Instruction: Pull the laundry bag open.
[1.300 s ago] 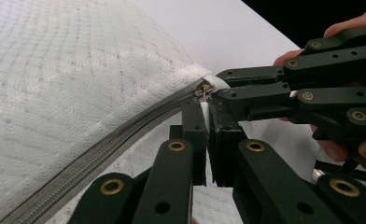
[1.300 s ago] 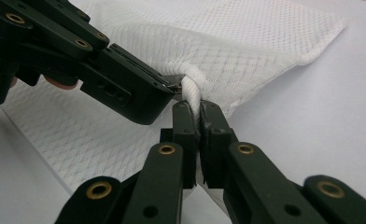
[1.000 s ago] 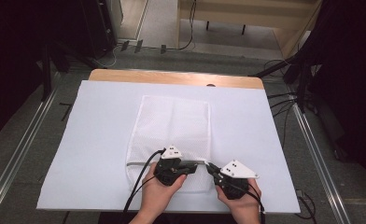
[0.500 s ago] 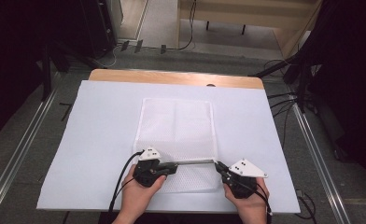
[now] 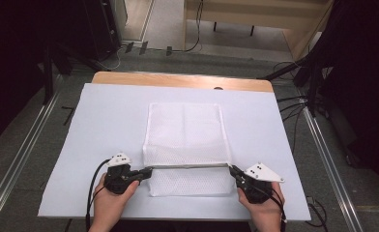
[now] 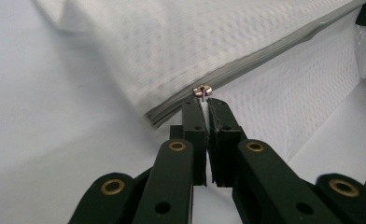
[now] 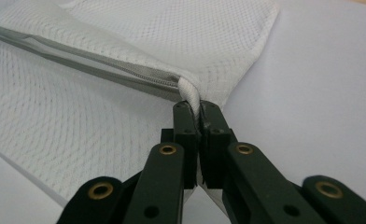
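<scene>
The mesh bag (image 5: 185, 140) lies lengthwise away from the person; left gripper (image 5: 146, 171) clamps its zipper pull (image 6: 202, 90), right gripper (image 5: 233, 170) its corner.

Light falls evenly from above on the pale surface (image 5: 105, 116), which reads bright and flat with hardly any cast shadow, while the room around it sinks into near black at the left and right edges of the high view. That view is soft and low in detail. In the left gripper view the mesh bag (image 6: 246, 42) blurs toward the far corners and its weave smears; the left tongs (image 6: 204, 103) stay sharper. In the right gripper view the weave is crisp near the right tongs (image 7: 196, 108), softening beyond. No glare; brass rivets glint faintly.
</scene>
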